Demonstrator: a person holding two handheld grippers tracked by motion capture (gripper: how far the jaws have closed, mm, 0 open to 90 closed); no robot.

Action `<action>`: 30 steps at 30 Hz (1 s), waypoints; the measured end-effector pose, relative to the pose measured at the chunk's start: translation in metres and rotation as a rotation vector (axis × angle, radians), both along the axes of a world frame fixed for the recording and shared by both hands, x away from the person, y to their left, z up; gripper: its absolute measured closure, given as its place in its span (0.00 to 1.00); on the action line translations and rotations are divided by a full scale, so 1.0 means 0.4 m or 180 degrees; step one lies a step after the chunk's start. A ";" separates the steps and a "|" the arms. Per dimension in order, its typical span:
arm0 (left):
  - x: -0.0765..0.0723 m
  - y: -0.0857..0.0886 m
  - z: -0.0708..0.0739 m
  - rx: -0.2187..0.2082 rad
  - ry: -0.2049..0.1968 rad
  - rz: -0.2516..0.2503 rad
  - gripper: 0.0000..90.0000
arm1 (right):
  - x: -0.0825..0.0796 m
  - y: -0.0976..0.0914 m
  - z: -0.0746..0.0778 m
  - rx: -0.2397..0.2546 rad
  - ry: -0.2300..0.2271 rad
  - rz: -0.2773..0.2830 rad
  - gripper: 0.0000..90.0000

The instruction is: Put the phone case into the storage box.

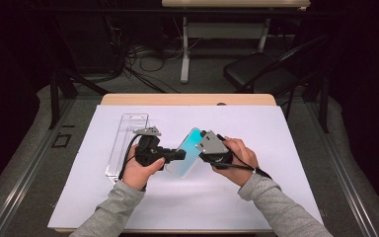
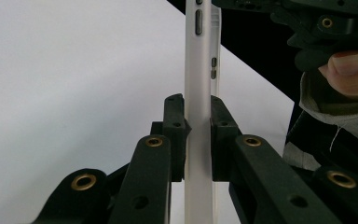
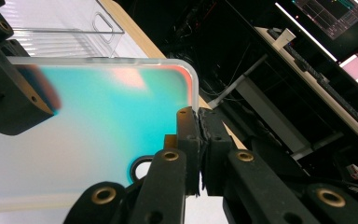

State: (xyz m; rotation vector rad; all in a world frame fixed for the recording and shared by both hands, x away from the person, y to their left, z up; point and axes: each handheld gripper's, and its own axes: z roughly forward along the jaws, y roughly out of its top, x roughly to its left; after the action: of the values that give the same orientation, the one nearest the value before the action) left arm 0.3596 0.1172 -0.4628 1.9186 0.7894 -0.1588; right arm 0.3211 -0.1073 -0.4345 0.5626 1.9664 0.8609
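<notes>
Overhead, a thin teal-to-white gradient phone case (image 1: 188,153) hangs above the white table sheet (image 1: 256,197), between the left gripper (image 1: 177,156) and right gripper (image 1: 203,151), a clear plastic package (image 1: 126,143) just beside.

Left gripper view: jaws clamp the case's white edge (image 2: 198,140).

Right gripper view: jaws pinch its corner rim (image 3: 193,100). It looks light, flexible and slick, so rims seem safest; open sheet lies rightward.

The phone case (image 3: 102,135) shaded from teal to white, the grippers were black, the table sheet (image 1: 187,197) white.
</notes>
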 end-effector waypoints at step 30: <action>-0.008 0.030 0.011 -0.0212 -0.0213 0.0188 0.91 | -0.023 -0.013 0.029 0.0211 -0.0188 0.0188 0.69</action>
State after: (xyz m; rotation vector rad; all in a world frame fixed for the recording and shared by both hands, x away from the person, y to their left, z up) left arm 0.3565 0.1292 -0.4585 1.8266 0.7855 -0.0831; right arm 0.3118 -0.1126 -0.4228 0.5136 1.9149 0.9717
